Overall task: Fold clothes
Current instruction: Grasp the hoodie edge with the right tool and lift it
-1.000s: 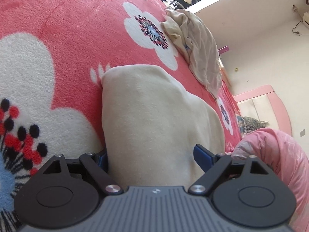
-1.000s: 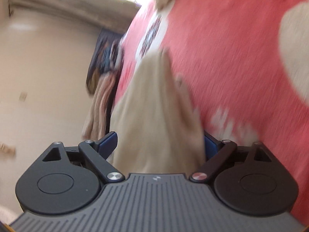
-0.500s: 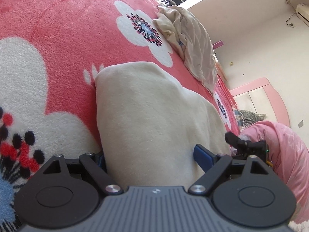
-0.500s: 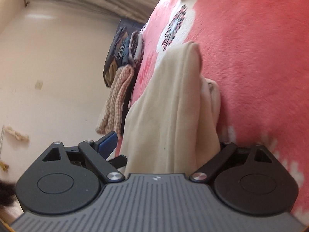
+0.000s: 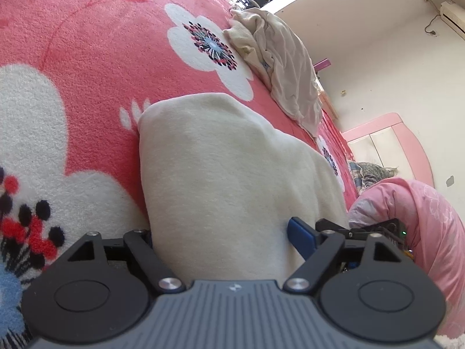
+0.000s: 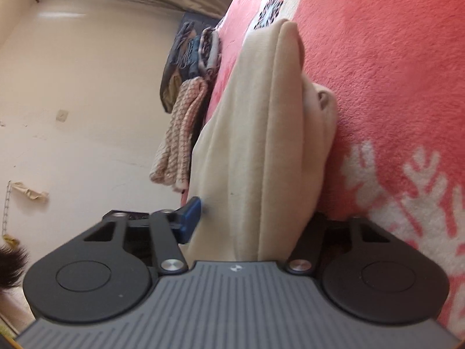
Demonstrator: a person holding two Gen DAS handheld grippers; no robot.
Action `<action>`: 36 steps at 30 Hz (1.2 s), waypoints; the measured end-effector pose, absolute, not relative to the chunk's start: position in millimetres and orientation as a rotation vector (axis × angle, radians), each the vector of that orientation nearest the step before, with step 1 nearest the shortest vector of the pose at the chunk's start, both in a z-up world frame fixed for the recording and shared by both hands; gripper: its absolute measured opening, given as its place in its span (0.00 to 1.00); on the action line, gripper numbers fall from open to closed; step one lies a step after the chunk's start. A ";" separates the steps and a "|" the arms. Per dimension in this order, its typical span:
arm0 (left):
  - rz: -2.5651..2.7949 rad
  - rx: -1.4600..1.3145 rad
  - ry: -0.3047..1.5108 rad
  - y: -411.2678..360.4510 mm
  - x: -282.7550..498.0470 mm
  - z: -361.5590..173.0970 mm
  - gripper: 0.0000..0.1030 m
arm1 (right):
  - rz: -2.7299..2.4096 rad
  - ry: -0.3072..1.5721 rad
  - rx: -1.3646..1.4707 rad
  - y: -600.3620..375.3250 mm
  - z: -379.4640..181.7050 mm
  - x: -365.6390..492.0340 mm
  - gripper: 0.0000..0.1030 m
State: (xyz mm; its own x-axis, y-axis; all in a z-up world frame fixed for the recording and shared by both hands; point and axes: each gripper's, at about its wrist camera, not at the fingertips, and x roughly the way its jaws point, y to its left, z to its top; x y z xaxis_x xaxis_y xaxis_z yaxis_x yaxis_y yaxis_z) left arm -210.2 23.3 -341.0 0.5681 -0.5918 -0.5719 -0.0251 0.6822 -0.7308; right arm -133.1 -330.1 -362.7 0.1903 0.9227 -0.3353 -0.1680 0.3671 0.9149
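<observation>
A folded cream garment (image 5: 226,168) lies on the red flowered blanket (image 5: 101,58). My left gripper (image 5: 223,235) straddles its near end. The jaws are closing, the blue right pad (image 5: 302,238) sits at the cloth's edge, and the left finger is hidden behind the fabric. In the right wrist view the same garment (image 6: 261,133) shows its stacked folded layers edge-on. My right gripper (image 6: 255,215) is closing around that end: the blue pad (image 6: 191,218) dents the cloth and the other finger is buried under the fold.
A crumpled pile of pale clothes (image 5: 284,67) lies further along the blanket. A pink quilt (image 5: 421,232) and a pink headboard (image 5: 392,128) are to the right. Checked and dark clothes (image 6: 186,131) hang off the bed's edge by the wall.
The right gripper's jaws have narrowed until the blue pad meets the cream garment, and the view has shifted slightly along it. The left gripper stays over its end, jaws a little narrower.
</observation>
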 end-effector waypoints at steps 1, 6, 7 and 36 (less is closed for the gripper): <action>-0.373 -0.767 0.917 22.9 -210.9 -339.0 0.76 | 0.907 1.091 0.863 -329.7 -359.3 -136.4 0.46; -0.366 -0.762 0.891 19.4 -220.4 -323.4 0.72 | 0.846 1.028 0.823 -327.9 -339.2 -155.2 0.36; -0.363 -0.750 0.886 18.1 -223.0 -319.2 0.72 | 0.837 1.015 0.818 -327.3 -335.4 -159.3 0.35; -0.276 -0.644 0.728 6.4 -316.7 -201.7 0.70 | 0.782 0.756 0.680 -291.9 -227.4 -255.4 0.31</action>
State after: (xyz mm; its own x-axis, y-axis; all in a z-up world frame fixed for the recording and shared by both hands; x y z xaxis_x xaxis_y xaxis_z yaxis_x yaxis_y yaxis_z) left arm -316.7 6.4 -201.7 0.7219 -0.4467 -0.5285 0.0167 0.7748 -0.6320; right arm -255.4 -291.9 -227.4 0.4856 0.8079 -0.3338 -0.3606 0.5330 0.7654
